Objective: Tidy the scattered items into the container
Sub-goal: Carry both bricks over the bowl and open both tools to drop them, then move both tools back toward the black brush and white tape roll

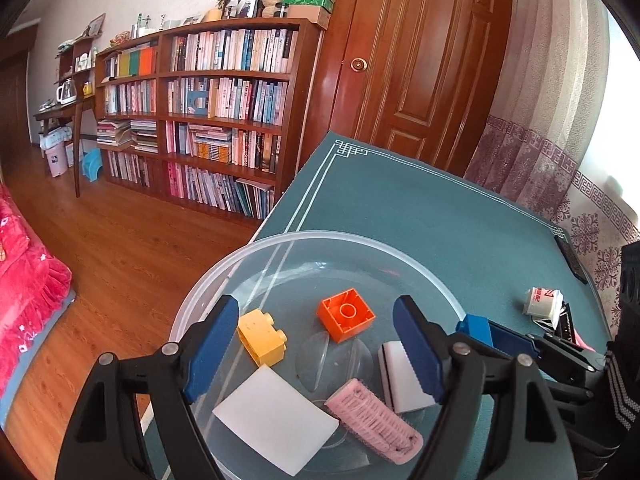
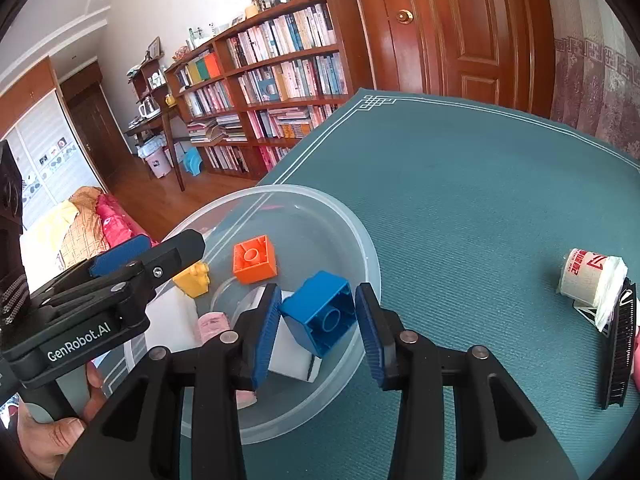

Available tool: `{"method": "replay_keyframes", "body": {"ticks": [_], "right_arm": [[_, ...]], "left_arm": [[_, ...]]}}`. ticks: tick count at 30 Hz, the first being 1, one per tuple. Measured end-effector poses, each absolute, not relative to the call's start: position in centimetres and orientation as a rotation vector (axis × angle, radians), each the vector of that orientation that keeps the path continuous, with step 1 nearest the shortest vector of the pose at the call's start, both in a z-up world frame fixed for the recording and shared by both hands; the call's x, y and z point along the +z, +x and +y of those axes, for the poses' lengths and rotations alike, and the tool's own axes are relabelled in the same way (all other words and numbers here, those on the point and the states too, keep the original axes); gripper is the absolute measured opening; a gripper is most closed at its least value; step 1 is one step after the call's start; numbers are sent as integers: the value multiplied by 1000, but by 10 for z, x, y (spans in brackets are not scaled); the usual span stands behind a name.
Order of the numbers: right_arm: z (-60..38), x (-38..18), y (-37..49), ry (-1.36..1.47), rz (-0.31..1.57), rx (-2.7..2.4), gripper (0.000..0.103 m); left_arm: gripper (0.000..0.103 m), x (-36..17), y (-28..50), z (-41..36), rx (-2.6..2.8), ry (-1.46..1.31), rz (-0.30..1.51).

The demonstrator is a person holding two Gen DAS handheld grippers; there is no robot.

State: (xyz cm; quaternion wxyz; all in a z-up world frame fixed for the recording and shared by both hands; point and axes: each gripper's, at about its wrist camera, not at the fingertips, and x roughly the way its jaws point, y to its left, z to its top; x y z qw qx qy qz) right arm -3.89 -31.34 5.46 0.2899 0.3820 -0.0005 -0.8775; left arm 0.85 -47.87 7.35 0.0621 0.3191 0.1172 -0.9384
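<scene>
Bright daylight enters from the right, blowing out to white at that edge of the left wrist view. Fisheye distortion bends the tall brown wooden bookcase [image 1: 208,112] and panelled brown door [image 2: 472,28]; corners vignette black. Focus is sharp, shadows soft.

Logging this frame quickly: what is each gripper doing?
Left gripper: open, empty.
Right gripper: open around the blue plastic building block.
</scene>
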Motion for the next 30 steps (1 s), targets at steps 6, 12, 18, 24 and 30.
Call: {"method": "replay_keyframes", "body": {"ticks": [6, 12, 18, 24, 30], "right_arm": [[-310, 56, -33, 1007, -30, -2333, 57], [-299, 55, -28, 1020, -71, -2339, 57], [-284, 55, -23, 1034, -107, -2358, 57], [-269, 60, -13, 1015, -115, -2420, 57], [-253, 59, -11, 1047, -137, -2463, 66]], "left_arm": [[92, 73, 8, -481, -2828, 964, 373], [103, 73, 9, -482, -2811, 938, 387], [103, 76, 10, -475, -2845, 914, 368], [103, 75, 12, -464, -2909, 922, 374], [103, 76, 15, -450, -2952, 937, 355]]}}
